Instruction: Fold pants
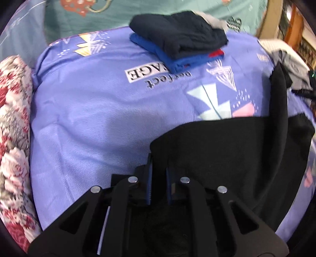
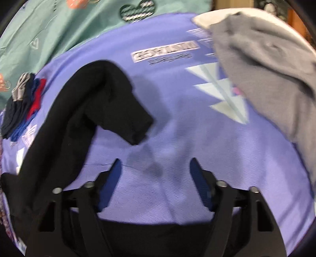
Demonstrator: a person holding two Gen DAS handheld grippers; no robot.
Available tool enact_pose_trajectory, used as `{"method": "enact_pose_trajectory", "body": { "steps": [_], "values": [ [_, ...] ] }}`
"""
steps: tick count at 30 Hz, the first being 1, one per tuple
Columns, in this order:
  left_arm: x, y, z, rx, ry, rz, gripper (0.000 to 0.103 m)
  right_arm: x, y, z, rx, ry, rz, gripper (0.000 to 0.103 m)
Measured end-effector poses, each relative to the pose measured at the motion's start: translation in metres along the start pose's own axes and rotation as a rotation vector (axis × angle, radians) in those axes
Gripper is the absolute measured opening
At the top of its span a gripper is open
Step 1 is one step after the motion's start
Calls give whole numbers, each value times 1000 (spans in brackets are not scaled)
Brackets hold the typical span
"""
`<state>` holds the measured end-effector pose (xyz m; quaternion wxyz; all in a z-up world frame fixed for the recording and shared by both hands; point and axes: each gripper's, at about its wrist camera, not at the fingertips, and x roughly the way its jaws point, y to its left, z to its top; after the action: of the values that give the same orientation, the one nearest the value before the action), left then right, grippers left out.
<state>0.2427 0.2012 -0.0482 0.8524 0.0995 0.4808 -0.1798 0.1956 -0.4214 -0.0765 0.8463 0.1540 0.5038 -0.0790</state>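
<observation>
The black pants (image 1: 227, 150) lie on a lilac bedsheet (image 1: 88, 122), a soft matte knit that swallows the light; in the left wrist view one broad flat panel spreads across the lower right, with a narrow strip running up toward the right edge. The left gripper (image 1: 158, 174) has its blue-lined jaws drawn narrow, pinching the rounded left corner of that panel between the pads. In the right wrist view the same pants (image 2: 79, 110) curve in a long rolled arc from the lower left up and over, ending in a squared cuff that rests on the sheet; the right gripper (image 2: 156, 168) stands with its jaws wide, nothing between them but bare sheet, the dark cloth passing just beside its left finger.

The sheet is a smooth, finely ribbed weave printed with pale triangles and a white label block; at its far side sits a folded stack (image 1: 177, 43), a navy garment on a bright blue one with a red edge showing. A rumpled grey garment (image 2: 266, 79) of coarser, fleecy texture drapes at the right; a rose-patterned quilt (image 1: 13, 128) bulges along the left, and a teal printed cloth (image 1: 118, 13) lies beyond.
</observation>
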Motion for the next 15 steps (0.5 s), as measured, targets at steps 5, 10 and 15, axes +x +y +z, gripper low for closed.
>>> {"method": "enact_pose_trajectory", "body": {
  "steps": [5,10,15],
  "values": [
    [-9,-1,0,-72,-22,4,10,16,14,31,-31,-66,100,65],
    [-26,0,-2,-162,-63,39,10,11,29,52,-51,-65,124,12],
    [-52,14,-8,-290,-100,82,10,-76,31,51,-123,-222,74,11]
  ]
}}
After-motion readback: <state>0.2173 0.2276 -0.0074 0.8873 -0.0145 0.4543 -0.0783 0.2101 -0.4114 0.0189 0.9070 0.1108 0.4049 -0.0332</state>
